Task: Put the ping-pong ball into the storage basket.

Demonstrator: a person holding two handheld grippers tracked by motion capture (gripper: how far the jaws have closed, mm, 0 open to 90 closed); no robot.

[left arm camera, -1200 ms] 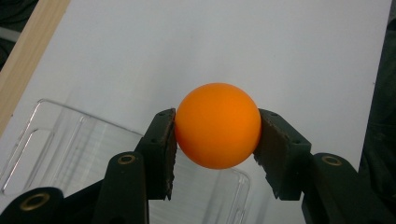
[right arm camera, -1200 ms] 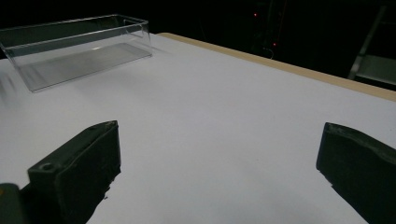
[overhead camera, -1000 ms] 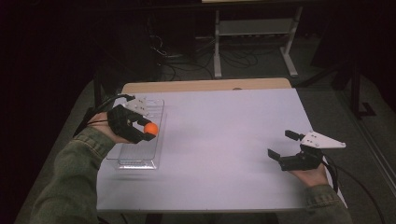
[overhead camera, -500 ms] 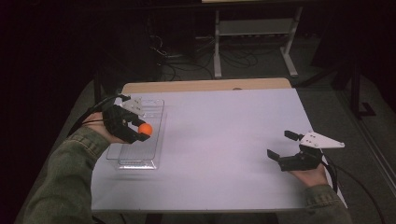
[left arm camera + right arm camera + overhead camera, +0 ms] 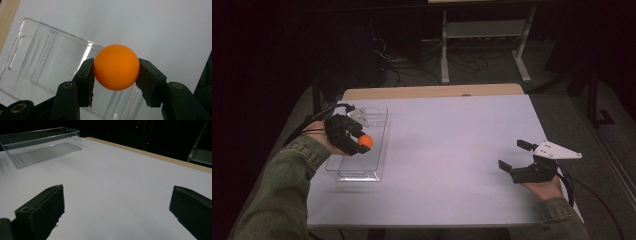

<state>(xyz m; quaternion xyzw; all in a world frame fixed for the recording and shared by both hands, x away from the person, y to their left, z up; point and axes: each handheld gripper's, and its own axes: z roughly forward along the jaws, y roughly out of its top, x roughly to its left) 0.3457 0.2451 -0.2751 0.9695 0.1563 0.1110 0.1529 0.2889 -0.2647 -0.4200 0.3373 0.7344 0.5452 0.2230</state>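
A white surface (image 5: 447,150) with a pale wooden far edge spreads beneath a dim room, where a metal-framed stand (image 5: 482,35) sits on the floor beyond it. On the surface's left side lies a clear plastic bin (image 5: 362,170), long, shallow and empty, with a cut-out handle at one end visible from the left gripper view. A person in olive-green sleeves (image 5: 277,190) reaches in from the near edge with a tool in each hand. The left claw (image 5: 359,142) hangs above the bin, its two black jaws closed on an orange ball (image 5: 116,67), which is pinched at its sides and held clear of the bin's floor. Well apart, near the surface's right edge, the right claw (image 5: 514,155) is spread wide with nothing between its jaws, a grey three-cornered plate (image 5: 557,149) on top.
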